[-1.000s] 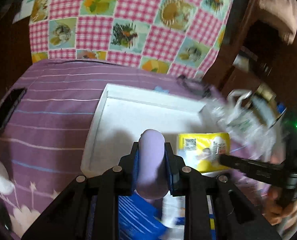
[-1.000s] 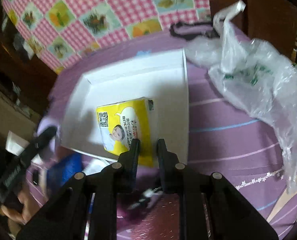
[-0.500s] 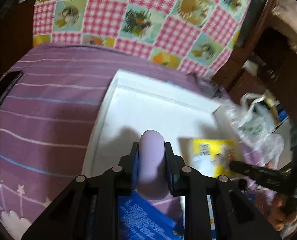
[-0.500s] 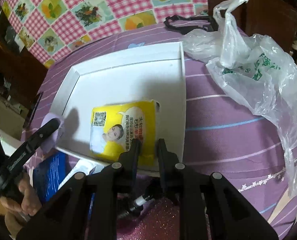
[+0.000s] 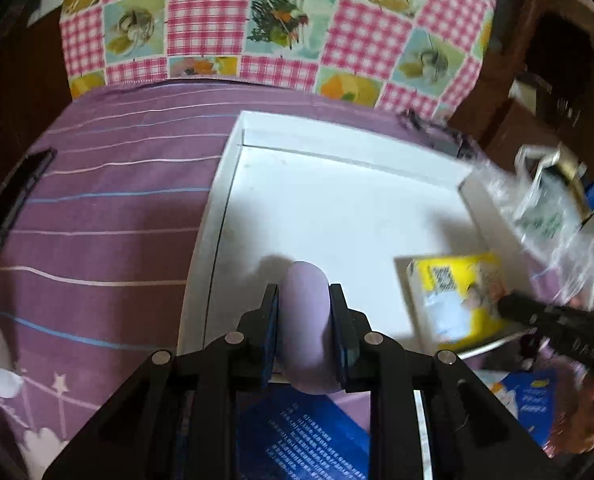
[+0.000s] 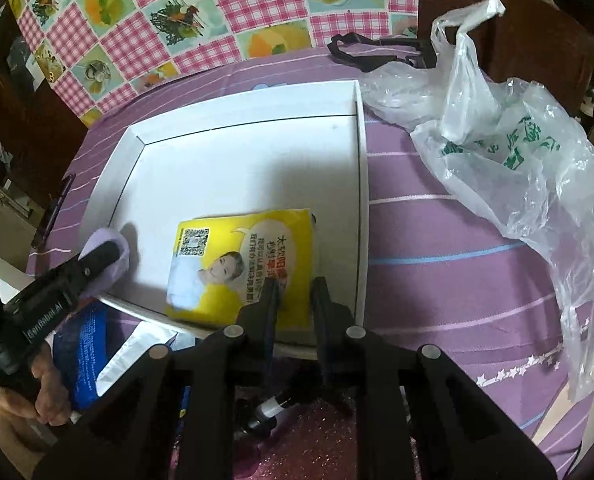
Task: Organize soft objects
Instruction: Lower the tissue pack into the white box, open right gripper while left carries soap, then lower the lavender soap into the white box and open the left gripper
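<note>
Tissue pack [image 6: 243, 266] lies in tray [image 6: 359, 208], near corner; soft, light, slick wrap, best pinched at an edge. Right gripper [image 6: 295, 292], just closing, straddles its near edge; grip uncertain. Left gripper [image 5: 303, 312] clamps lilac pad [image 5: 307, 320] over tray's near rim.

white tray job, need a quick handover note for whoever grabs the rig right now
Left hand-held gripper: shut on the lilac soft object, held over the near left edge of the white tray.
Right hand-held gripper: jaws have just been closing, at the near edge of the yellow tissue pack; grip unclear.
Done: tissue pack lies in the tray.
Left: set the lilac object in the tray. The plastic bag lies outside on the purple cloth.
</note>
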The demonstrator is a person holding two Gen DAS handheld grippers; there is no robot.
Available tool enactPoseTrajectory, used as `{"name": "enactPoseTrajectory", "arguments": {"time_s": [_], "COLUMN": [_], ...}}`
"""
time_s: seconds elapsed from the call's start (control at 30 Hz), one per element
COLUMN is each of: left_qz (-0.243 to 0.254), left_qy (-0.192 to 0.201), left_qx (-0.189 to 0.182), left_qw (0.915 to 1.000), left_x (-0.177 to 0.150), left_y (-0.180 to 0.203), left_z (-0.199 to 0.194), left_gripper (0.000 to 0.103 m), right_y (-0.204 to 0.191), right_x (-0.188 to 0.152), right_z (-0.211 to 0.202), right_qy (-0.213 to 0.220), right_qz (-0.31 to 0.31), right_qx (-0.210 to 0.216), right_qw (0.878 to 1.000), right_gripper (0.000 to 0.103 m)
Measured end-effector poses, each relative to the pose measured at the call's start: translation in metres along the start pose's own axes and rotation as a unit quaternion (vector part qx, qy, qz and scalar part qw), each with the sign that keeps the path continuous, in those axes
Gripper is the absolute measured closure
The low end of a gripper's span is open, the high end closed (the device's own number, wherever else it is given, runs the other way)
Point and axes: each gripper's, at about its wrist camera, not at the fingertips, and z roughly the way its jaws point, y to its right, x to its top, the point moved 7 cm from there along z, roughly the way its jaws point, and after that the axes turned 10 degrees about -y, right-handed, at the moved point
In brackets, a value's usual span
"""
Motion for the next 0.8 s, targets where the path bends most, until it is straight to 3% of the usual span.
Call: {"name": "enactPoseTrajectory", "arguments": {"time_s": [0.13, 0.23, 0.3, 0.43, 0.47, 0.5, 0.57, 0.6, 0.63, 0.8], "left_qz": [-0.019, -0.03, -0.033, -0.037, -0.035, -0.033, -0.035, -0.034, -0.032, -0.009], "left_qy": [-0.039, -0.036, -0.017, 0.032, 0.046, 0.055, 0.072, 0.082, 0.09, 0.129], "left_qx": [0.001, -0.005, -0.007, -0.016, -0.027, -0.036, -0.049, -0.052, -0.054, -0.027], "left_qw": [0.999, 0.9989, 0.9993, 0.9987, 0.998, 0.9973, 0.9956, 0.9946, 0.994, 0.9912], "left_x": [-0.012, -0.016, -0.015, -0.01, -0.008, -0.006, -0.003, -0.002, -0.001, -0.002], "left_y": [-0.005, -0.008, -0.009, -0.007, -0.006, -0.005, -0.003, -0.001, 0.001, 0.015], "left_z": [-0.002, -0.004, -0.007, -0.019, -0.024, -0.028, -0.037, -0.042, -0.045, -0.074], "left_gripper": [0.081, 0.081, 0.079, 0.05, 0.05, 0.049, 0.035, 0.032, 0.031, 0.031], "right_y": [-0.001, -0.002, -0.003, -0.005, -0.005, -0.005, -0.005, -0.005, -0.007, -0.016], "right_x": [0.0, -0.001, -0.002, -0.003, -0.003, -0.003, -0.003, -0.003, -0.002, -0.006], "right_z": [0.001, 0.0, -0.001, -0.008, -0.011, -0.015, -0.027, -0.033, -0.04, -0.065], "right_qy": [-0.002, -0.015, -0.019, -0.03, -0.032, -0.033, -0.027, -0.022, -0.014, 0.016], "right_qz": [-0.006, -0.001, -0.001, 0.005, 0.007, 0.011, 0.019, 0.021, 0.021, 0.012], "right_qx": [0.0, 0.004, -0.005, -0.01, -0.01, -0.008, 0.004, 0.01, 0.019, 0.035], "right_qw": [1.0, 1.0, 1.0, 0.999, 0.999, 0.999, 0.999, 0.999, 0.999, 0.999], "right_gripper": [0.089, 0.088, 0.088, 0.084, 0.083, 0.079, 0.064, 0.054, 0.051, 0.05]}}
